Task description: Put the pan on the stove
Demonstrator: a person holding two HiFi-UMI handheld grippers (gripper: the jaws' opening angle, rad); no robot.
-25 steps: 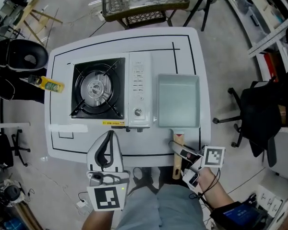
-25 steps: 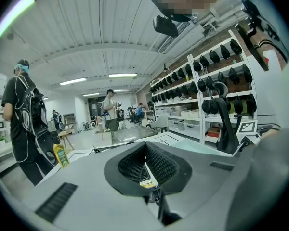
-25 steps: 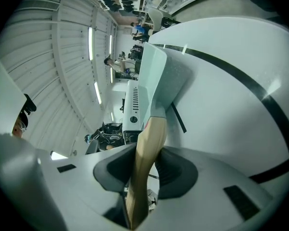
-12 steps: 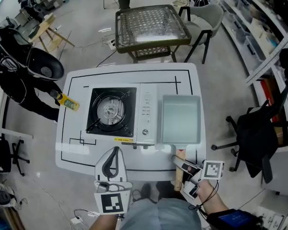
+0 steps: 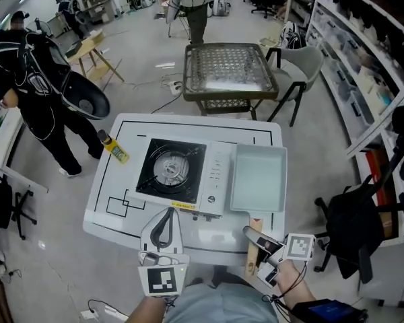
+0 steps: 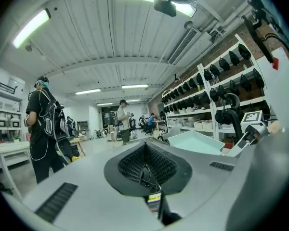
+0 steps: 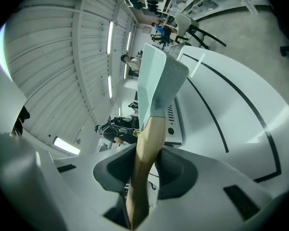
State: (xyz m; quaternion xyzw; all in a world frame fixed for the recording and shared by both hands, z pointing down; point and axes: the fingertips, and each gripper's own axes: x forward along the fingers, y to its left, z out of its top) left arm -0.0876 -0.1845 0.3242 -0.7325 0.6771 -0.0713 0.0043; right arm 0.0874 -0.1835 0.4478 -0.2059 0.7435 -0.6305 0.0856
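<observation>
A pale green rectangular pan [image 5: 258, 177] lies flat on the white table [image 5: 121, 200], just right of the portable gas stove [image 5: 172, 169]. Its wooden handle [image 5: 254, 247] points toward the table's near edge. My right gripper [image 5: 254, 237] is shut on that handle; in the right gripper view the handle [image 7: 147, 153] runs between the dark pads [image 7: 176, 170] up to the pan [image 7: 154, 81]. My left gripper [image 5: 165, 212] hovers at the near edge in front of the stove, shut with nothing in it. In the left gripper view its jaws meet at the tip [image 6: 145, 146] and the pan [image 6: 195, 141] shows to the right.
A yellow bottle [image 5: 114, 148] lies at the table's left edge. The stove's control panel [image 5: 215, 177] sits between burner and pan. Beyond the table stand a wire-mesh table [image 5: 229, 73] and a grey chair [image 5: 303, 66]. A person in black [image 5: 40, 93] stands left; a black office chair [image 5: 353, 227] is right.
The head view has tilted up and drawn back, so the table looks smaller and the person at the left shows fully. Pan, stove and both grippers keep their places.
</observation>
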